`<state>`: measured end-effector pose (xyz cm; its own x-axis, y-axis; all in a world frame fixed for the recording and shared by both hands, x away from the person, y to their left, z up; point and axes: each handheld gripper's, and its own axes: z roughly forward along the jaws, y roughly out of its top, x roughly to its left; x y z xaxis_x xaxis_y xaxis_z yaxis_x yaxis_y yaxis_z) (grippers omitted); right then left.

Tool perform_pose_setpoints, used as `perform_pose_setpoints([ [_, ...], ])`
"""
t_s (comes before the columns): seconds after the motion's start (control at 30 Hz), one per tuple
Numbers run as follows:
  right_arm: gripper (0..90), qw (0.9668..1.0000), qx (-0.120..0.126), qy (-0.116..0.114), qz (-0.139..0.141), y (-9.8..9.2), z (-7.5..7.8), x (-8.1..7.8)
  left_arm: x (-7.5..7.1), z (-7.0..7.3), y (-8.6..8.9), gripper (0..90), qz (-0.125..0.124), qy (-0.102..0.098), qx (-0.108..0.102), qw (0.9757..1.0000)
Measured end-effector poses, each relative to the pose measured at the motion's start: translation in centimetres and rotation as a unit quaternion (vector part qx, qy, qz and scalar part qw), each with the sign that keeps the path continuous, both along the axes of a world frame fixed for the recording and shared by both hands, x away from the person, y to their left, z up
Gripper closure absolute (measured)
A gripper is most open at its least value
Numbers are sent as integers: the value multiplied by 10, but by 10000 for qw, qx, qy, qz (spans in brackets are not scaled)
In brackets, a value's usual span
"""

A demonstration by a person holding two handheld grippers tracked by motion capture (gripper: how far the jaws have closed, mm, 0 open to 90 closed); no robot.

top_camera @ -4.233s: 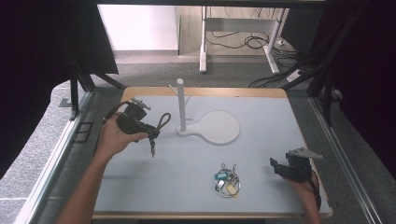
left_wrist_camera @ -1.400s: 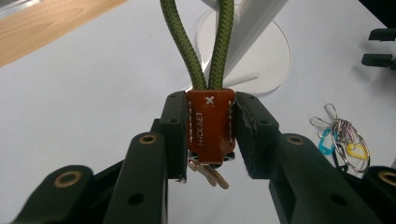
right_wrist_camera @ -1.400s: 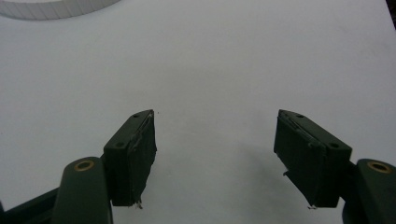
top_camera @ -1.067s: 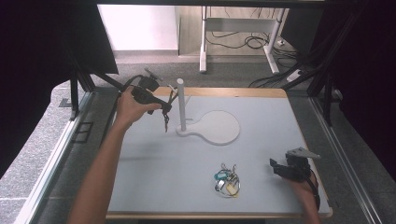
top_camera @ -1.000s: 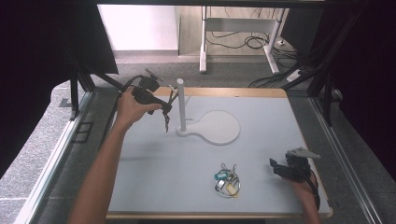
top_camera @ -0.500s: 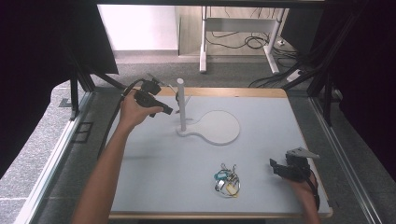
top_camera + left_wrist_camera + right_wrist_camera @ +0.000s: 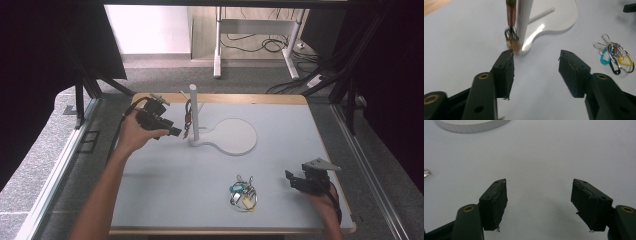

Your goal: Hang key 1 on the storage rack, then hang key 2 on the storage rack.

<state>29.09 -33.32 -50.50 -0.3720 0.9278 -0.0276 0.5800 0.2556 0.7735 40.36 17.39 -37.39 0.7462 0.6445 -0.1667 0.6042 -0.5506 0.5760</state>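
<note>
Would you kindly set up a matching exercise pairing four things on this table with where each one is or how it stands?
Things:
1. left gripper
2. right gripper
3. bunch of key rings
4. strap with a key

States:
A. hanging beside the white post
B. lying loose on the table in front of the stand's round base
C. open, empty, close to the post
D. open, empty, near the table's front right corner

Pairs: 1-C, 2-D, 3-B, 4-A

High view looks down; both tool views skim the table [image 7: 165,175] closely.
</note>
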Motion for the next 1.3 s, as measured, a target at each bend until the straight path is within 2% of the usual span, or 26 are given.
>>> perform_pose_setpoints([
  [0.07,284,9999,-41,-21,160,5,0,-1,-11,-7,3,438,-5,-92,21,10000],
  [0.2,281,9996,-66,3,289,9,0,-1,-20,-14,6,425,-2,-159,57,9999],
  [0.3,282,9995,-40,14,327,10,0,-1,-33,-22,6,396,8,-254,7,9997],
  [0.4,288,9993,-25,12,375,11,0,-1,-44,-29,5,366,1,-349,93,9993],
  [0.5,289,9992,-40,5,403,12,0,-1,-49,-33,4,348,-21,-352,93,9993],
  [0.53,290,9991,-53,0,428,13,0,-2,-55,-38,3,343,-42,-380,130,9992],
  [0.8,299,9993,-43,28,378,13,2,-2,-68,-53,4,322,-37,-396,208,9990],
  [0.87,310,9993,-6,33,362,13,4,-2,-74,-59,8,322,-31,-376,117,9992],
  [0.93,313,9993,12,38,359,15,5,-1,-76,-62,9,323,6,-402,125,9991],
  [1.0,313,9991,6,47,428,19,4,-1,-80,-69,13,327,79,-414,-16,9991],
  [1.1,312,9989,-13,68,456,22,4,-1,-83,-74,14,327,81,-437,88,9990],
  [1.17,311,9990,47,102,443,22,5,-1,-86,-79,14,321,53,-393,-11,9992],
  [1.23,306,9989,89,122,439,21,6,-1,-87,-83,14,316,21,-385,41,9992],
  [1.3,298,9990,88,145,409,20,10,-2,-87,-87,13,310,76,-451,214,9987],
])
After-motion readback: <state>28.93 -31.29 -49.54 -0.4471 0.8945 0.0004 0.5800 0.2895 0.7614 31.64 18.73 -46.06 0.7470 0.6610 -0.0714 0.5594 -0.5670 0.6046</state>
